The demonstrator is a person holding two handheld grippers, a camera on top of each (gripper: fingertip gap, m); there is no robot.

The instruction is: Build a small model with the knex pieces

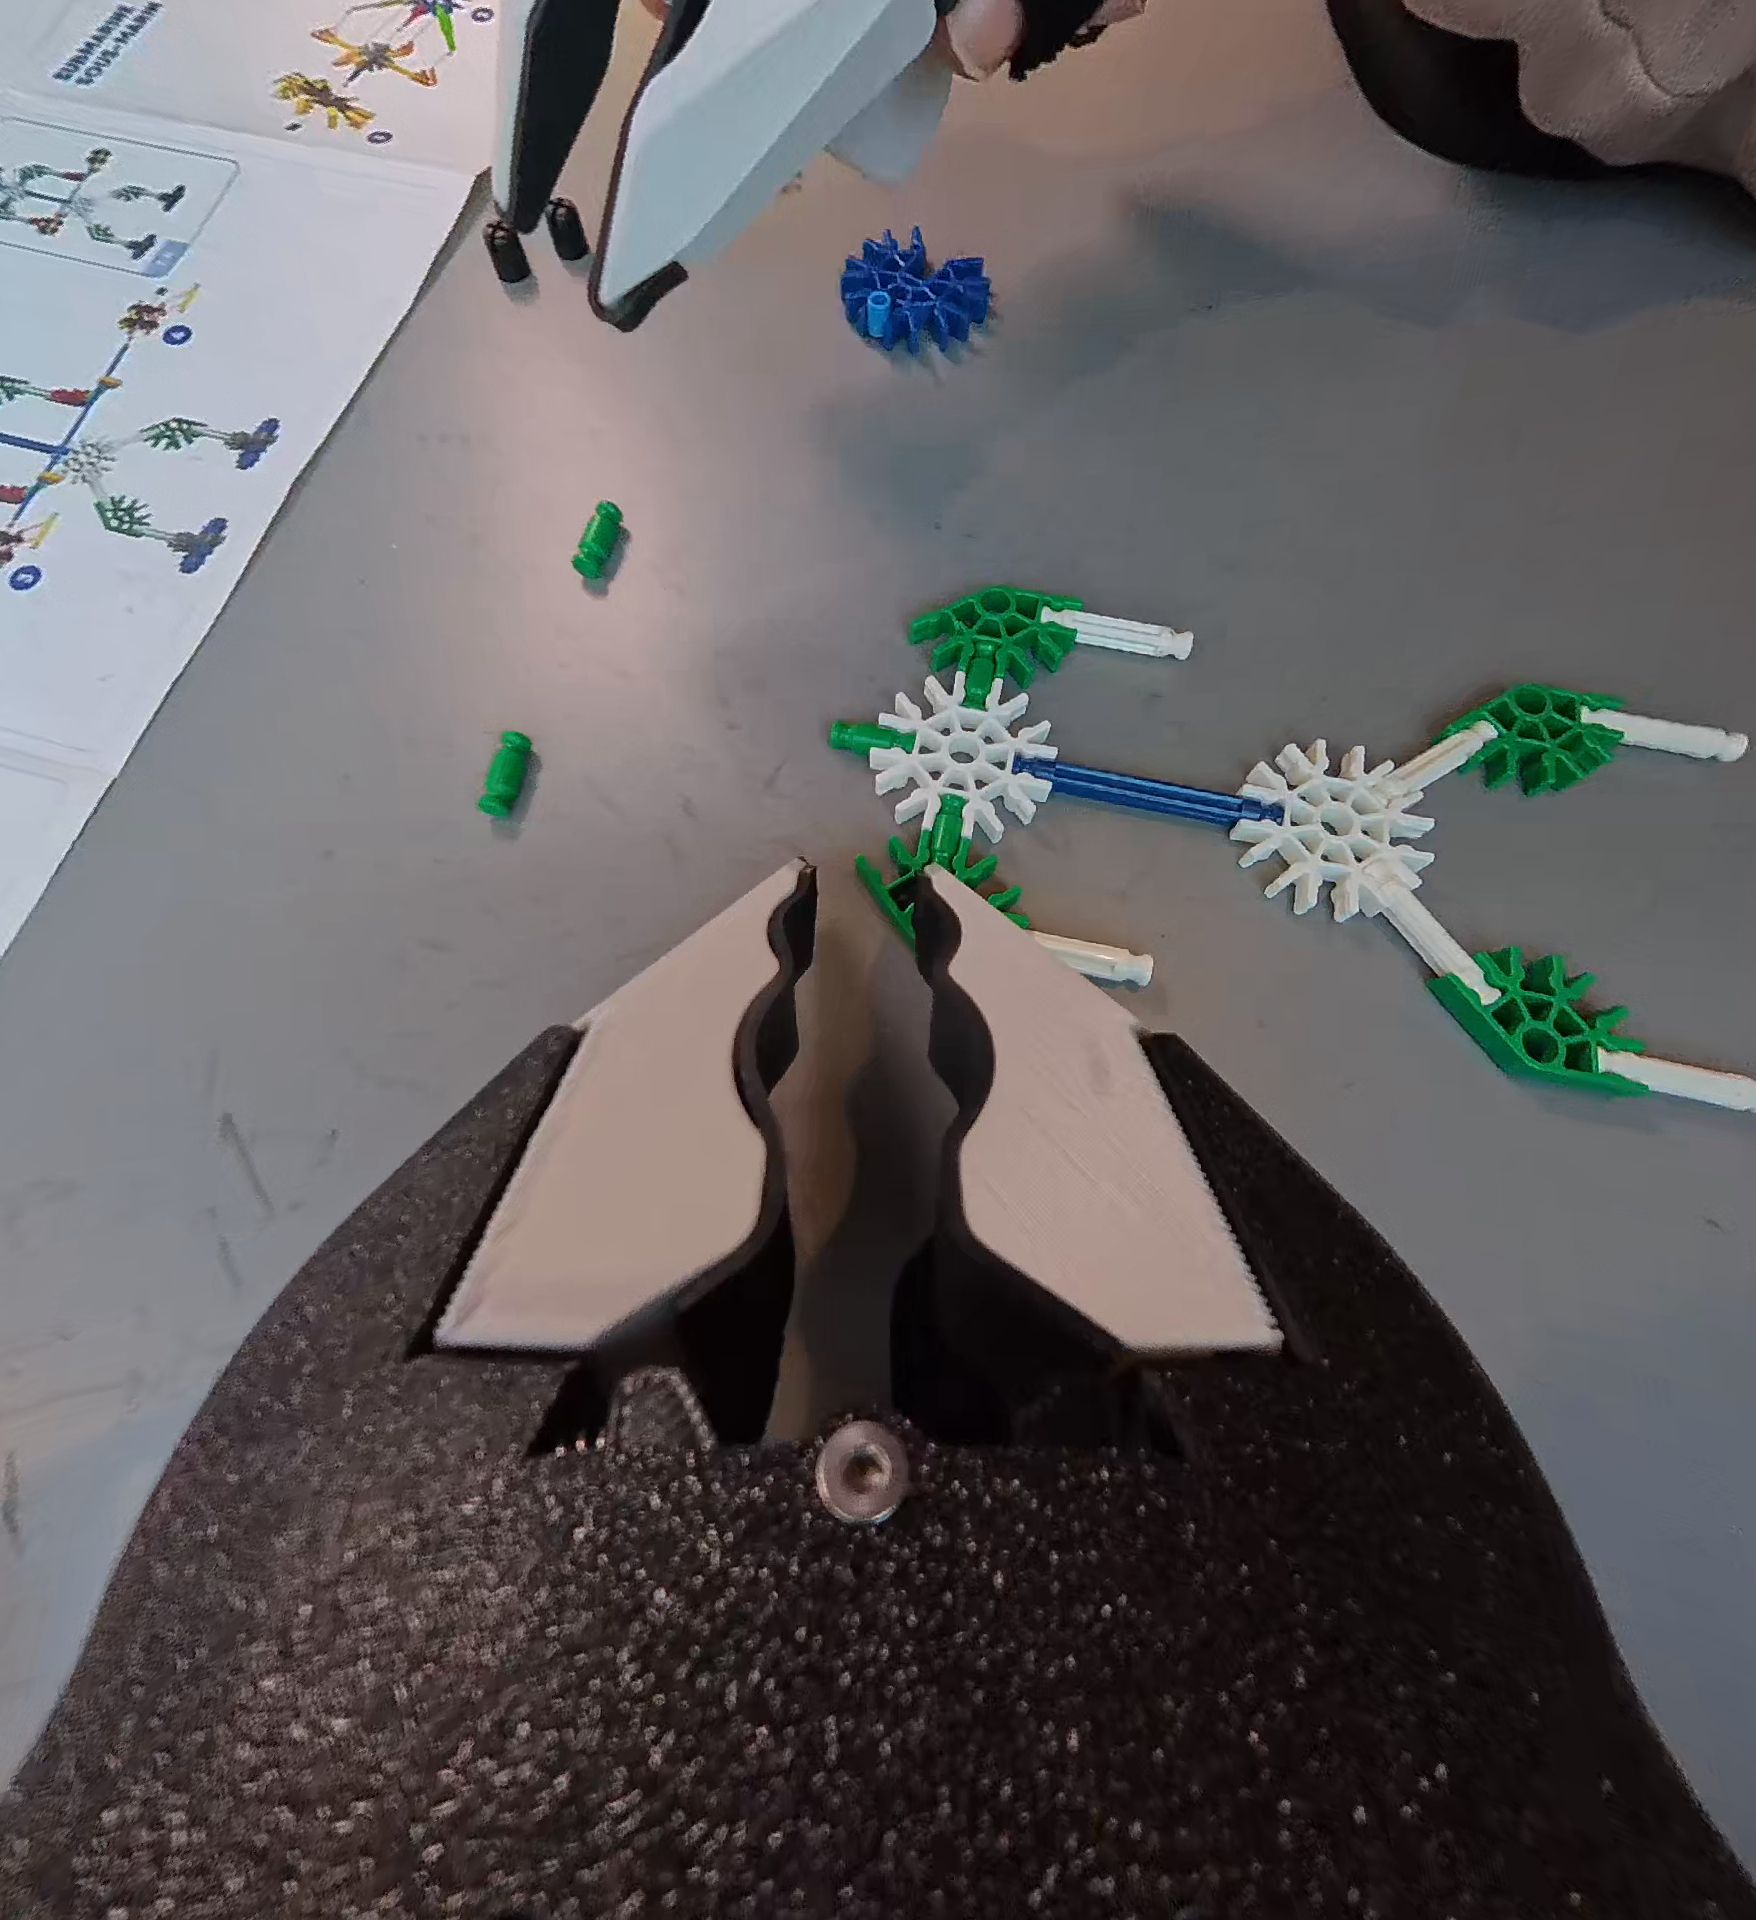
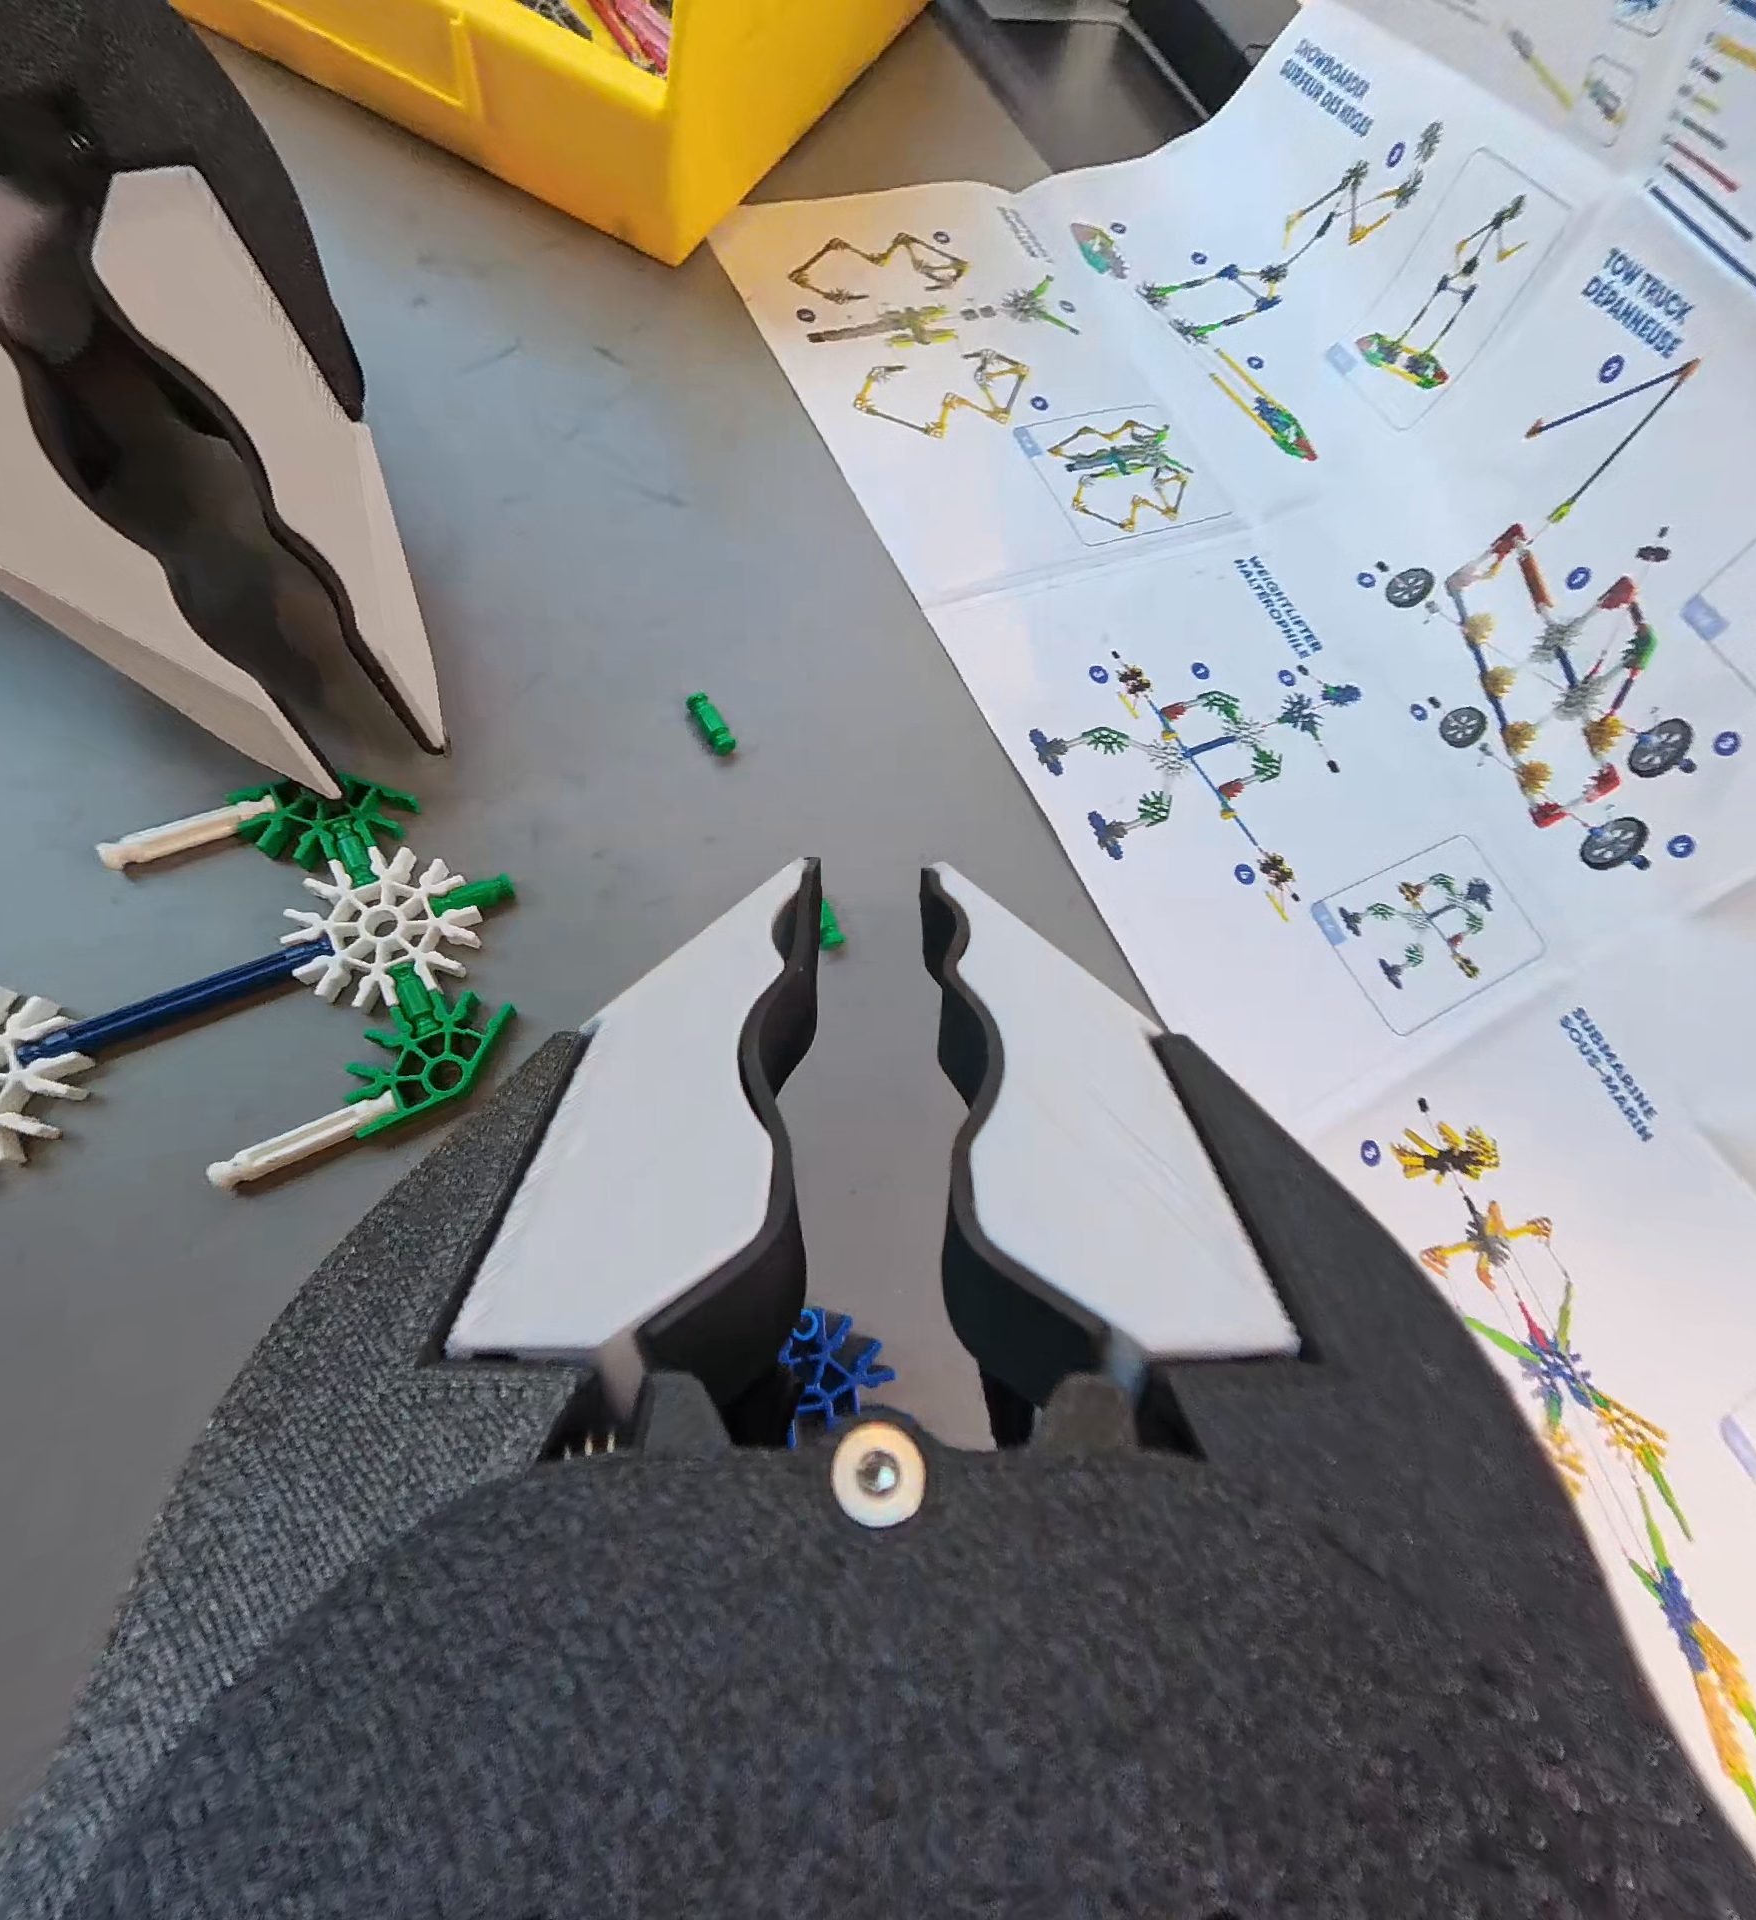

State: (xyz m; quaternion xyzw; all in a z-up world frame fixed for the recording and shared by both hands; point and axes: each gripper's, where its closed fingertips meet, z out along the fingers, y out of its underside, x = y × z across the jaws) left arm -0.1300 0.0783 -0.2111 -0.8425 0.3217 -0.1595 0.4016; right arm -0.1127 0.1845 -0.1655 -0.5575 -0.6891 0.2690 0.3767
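Item: flat assembly of white snowflake connectors, green fan connectors, white rods and one blue rod (image 1: 1144, 790), lying on the grey table (image 1: 1269, 468), centre right of the left wrist view. Left gripper (image 1: 866, 871): jaws narrowly parted, nothing gripped; one fingertip is set on or just over the green connector at the assembly's lower-left corner, and contact cannot be confirmed. Right gripper (image 2: 869, 868): jaws apart, nothing held; it is poised above bare table, centre of the right wrist view. Loose parts: two short green rods, one (image 1: 599, 540) and another (image 1: 507, 772), left of the assembly; a blue connector (image 1: 915, 291), upper centre. Surroundings: an instruction sheet (image 2: 1373, 623) is spread along the right of the right wrist view; a yellow bin (image 2: 583, 104) is cut off at the top edge, contents barely seen. Obscured: one green rod is half hidden behind the right gripper's finger; the blue connector shows only between that gripper's finger bases; two small black pieces (image 1: 536, 244) beside the right gripper cannot be identified; a sleeve (image 1: 1632, 94) is cropped, upper right.
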